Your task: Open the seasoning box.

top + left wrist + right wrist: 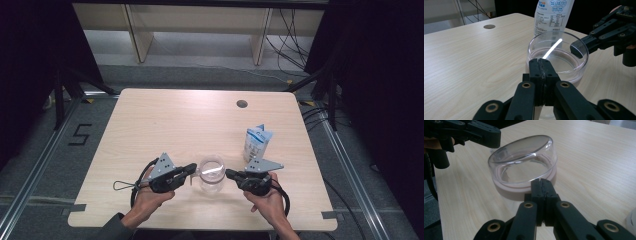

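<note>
Where the high view looks down, the clear round container point(211, 173) stands upright near the front edge of the desk point(165, 120), its open mouth facing up, with no long axis to speak of. Behind the container the desk is bare wood as far as a round hole point(242, 104) near the far edge. The left hand-held gripper point(192, 170) points at the container from its left, the right hand-held gripper point(228, 174) from its right, both sets of jaws pressed together with nothing visibly between them. A white and blue pouch point(256, 141) stands just behind and to the right of the container, close to the right hand-held gripper.

Seen from the left gripper view, the left hand-held gripper point(542, 62), its jaws closed flat against each other, sits at the near wall of the container point(559, 56). The pouch point(551, 15) rises just beyond it, and the right hand-held gripper point(577, 48) sits at the far rim.

Along the right gripper view, the right hand-held gripper point(541, 182), pressed shut, is at the container point(524, 165), which here looks tilted, with a pale pinkish band round its base. The left hand-held gripper point(495, 138) is at the opposite rim.
</note>
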The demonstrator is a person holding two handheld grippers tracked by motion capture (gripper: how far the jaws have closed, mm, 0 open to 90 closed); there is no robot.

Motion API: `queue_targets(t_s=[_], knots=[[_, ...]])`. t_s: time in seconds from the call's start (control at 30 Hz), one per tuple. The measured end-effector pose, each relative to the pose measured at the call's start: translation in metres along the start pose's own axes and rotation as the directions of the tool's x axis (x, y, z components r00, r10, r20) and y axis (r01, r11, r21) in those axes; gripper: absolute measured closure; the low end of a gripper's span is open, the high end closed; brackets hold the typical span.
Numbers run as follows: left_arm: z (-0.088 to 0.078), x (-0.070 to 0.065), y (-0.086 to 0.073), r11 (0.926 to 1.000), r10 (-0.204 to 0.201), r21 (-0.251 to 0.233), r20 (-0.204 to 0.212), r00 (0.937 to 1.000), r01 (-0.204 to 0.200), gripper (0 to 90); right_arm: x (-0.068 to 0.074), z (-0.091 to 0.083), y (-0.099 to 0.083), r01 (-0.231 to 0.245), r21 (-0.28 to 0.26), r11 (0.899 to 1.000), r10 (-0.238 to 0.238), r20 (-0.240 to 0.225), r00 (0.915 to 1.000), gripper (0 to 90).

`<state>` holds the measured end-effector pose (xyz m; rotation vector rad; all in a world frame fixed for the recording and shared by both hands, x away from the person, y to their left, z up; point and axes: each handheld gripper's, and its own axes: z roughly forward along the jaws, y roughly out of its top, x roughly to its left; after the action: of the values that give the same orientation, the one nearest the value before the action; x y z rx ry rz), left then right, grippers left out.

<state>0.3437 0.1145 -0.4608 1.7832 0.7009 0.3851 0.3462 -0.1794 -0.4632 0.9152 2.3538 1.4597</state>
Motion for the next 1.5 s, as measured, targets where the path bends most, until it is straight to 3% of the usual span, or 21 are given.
queue_targets(t_s=[0.13, 0.17, 0.2, 0.27, 0.4, 0.5, 0.6, 0.63, 0.67, 0.8, 0.87, 0.9, 1.0, 1.07, 1.13, 1.17, 1.23, 1.33, 1.4, 1.43, 1.5], knots=[[0.000, 0.001, 0.000, 1.0000, -0.005, 0.000, 0.002, 1.0000, 0.005, 88.0, -0.002, -0.001, 0.002, 0.024, -0.010, 1.000, -0.024, 0.009, 0.9997, 90.0], [0.000, 0.001, 0.000, 0.9999, -0.013, 0.000, 0.005, 0.9999, 0.013, 87.4, 0.000, -0.002, 0.003, 0.006, -0.007, 1.000, -0.006, -0.004, 1.0000, 90.0], [0.000, 0.002, 0.000, 0.9999, -0.017, -0.002, 0.008, 0.9998, 0.017, 87.2, -0.002, -0.001, 0.004, 0.040, -0.025, 0.999, -0.040, 0.007, 0.9992, 90.0], [0.000, 0.002, 0.000, 0.9998, -0.022, -0.001, 0.006, 0.9997, 0.022, 86.3, 0.000, -0.003, 0.005, 0.016, -0.019, 1.000, -0.016, -0.001, 0.9999, 90.0], [0.000, 0.003, 0.000, 0.9997, -0.026, 0.002, 0.015, 0.9996, 0.026, 83.2, 0.001, -0.004, 0.009, 0.027, -0.024, 0.999, -0.027, 0.004, 0.9996, 90.0], [-0.001, 0.004, 0.000, 0.9989, -0.047, 0.008, 0.022, 0.9987, 0.046, 79.1, 0.002, -0.004, 0.011, 0.036, -0.054, 0.998, -0.037, -0.019, 0.9991, 90.0], [-0.003, 0.007, 0.000, 0.9979, -0.065, 0.011, 0.026, 0.9976, 0.065, 73.2, 0.006, -0.006, 0.014, 0.034, -0.048, 0.998, -0.035, -0.012, 0.9993, 90.0], [-0.005, 0.007, 0.000, 0.9975, -0.069, 0.017, 0.017, 0.9975, 0.068, 71.8, 0.006, -0.004, 0.015, 0.038, -0.078, 0.996, -0.040, -0.015, 0.9991, 90.0], [-0.007, 0.008, -0.001, 0.9972, -0.074, 0.013, 0.019, 0.9971, 0.074, 70.0, 0.008, -0.005, 0.016, 0.023, -0.073, 0.997, -0.025, -0.026, 0.9993, 90.0], [-0.014, 0.012, -0.003, 0.9956, -0.093, 0.008, 0.009, 0.9956, 0.093, 63.5, 0.011, -0.004, 0.020, 0.050, -0.067, 0.997, -0.052, -0.034, 0.9980, 90.0], [-0.016, 0.013, -0.003, 0.9954, -0.095, 0.013, 0.002, 0.9955, 0.095, 61.2, 0.013, -0.004, 0.020, 0.036, -0.068, 0.997, -0.038, -0.036, 0.9986, 90.0], [-0.021, 0.014, -0.005, 0.9948, -0.102, 0.007, 0.008, 0.9948, 0.102, 60.1, 0.013, -0.003, 0.022, 0.062, -0.078, 0.995, -0.064, -0.026, 0.9976, 90.0], [-0.027, 0.014, -0.006, 0.9950, -0.099, 0.010, 0.014, 0.9950, 0.099, 58.1, 0.017, -0.004, 0.023, 0.032, -0.066, 0.997, -0.034, -0.035, 0.9988, 90.0], [-0.033, 0.015, -0.010, 0.9959, -0.089, 0.018, 0.013, 0.9959, 0.089, 56.2, 0.017, -0.002, 0.025, 0.064, -0.087, 0.994, -0.066, -0.029, 0.9974, 90.0], [-0.037, 0.016, -0.012, 0.9957, -0.087, 0.031, 0.000, 0.9962, 0.087, 54.1, 0.019, -0.003, 0.025, 0.055, -0.079, 0.995, -0.057, -0.016, 0.9983, 90.0], [-0.038, 0.016, -0.014, 0.9948, -0.094, 0.038, -0.010, 0.9955, 0.094, 52.2, 0.019, -0.001, 0.026, 0.055, -0.088, 0.995, -0.060, -0.047, 0.9971, 90.0], [-0.040, 0.016, -0.017, 0.9953, -0.083, 0.050, -0.012, 0.9965, 0.083, 50.0, 0.021, -0.003, 0.028, 0.051, -0.079, 0.996, -0.053, -0.030, 0.9981, 90.0], [-0.041, 0.015, -0.021, 0.9952, -0.069, 0.067, -0.029, 0.9972, 0.070, 46.8, 0.023, -0.001, 0.030, 0.075, -0.085, 0.994, -0.079, -0.041, 0.9960, 90.0], [-0.041, 0.014, -0.022, 0.9937, -0.084, 0.072, -0.032, 0.9960, 0.086, 44.3, 0.025, -0.001, 0.030, 0.070, -0.088, 0.994, -0.074, -0.043, 0.9963, 90.0], [-0.041, 0.014, -0.024, 0.9949, -0.064, 0.076, -0.024, 0.9976, 0.066, 44.3, 0.025, 0.000, 0.031, 0.088, -0.097, 0.991, -0.091, -0.031, 0.9954, 90.0], [-0.042, 0.012, -0.025, 0.9933, -0.050, 0.102, -0.049, 0.9976, 0.054, 38.5, 0.028, 0.002, 0.033, 0.078, -0.090, 0.993, -0.084, -0.056, 0.9949, 90.0]])
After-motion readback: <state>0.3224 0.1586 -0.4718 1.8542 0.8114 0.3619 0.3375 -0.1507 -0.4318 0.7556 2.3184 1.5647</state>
